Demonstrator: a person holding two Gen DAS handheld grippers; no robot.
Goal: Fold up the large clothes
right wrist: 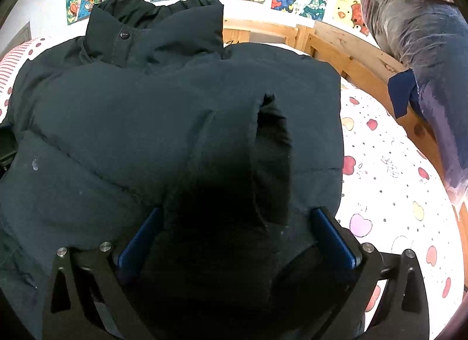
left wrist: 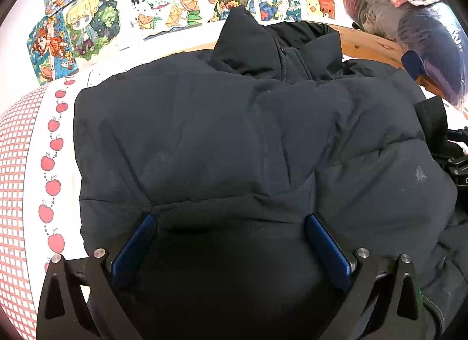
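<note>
A dark navy puffer jacket [left wrist: 222, 135] lies spread on a bed, its stand-up collar [right wrist: 158, 35] at the far end, toward the wall of colourful drawings [left wrist: 163, 0]. Both sleeves look already brought in over the body: one sleeve with a black knit cuff [right wrist: 272, 147] runs straight ahead of the right hand-held gripper [right wrist: 238, 237], and the padded panels overlap ahead of the left hand-held gripper [left wrist: 231, 240].

The right hand-held gripper stands spread wide, its blue pads [right wrist: 333, 237] on either side of the sleeve's near end with dark fabric bulging between them; the pads do not appear to squeeze it. The left hand-held gripper is also spread wide, with the jacket's near edge bunched between its pads [left wrist: 327, 249]; whether they press on it I cannot tell.

As a judgement, the sideways folds are done and the jacket forms a narrower block. What seems left is the lengthwise fold, hem toward collar, then flattening the bulk. To the right of the right gripper, the heart-print bedsheet [right wrist: 395, 193] lies bare up to the wooden bed frame [right wrist: 351, 50].
</note>
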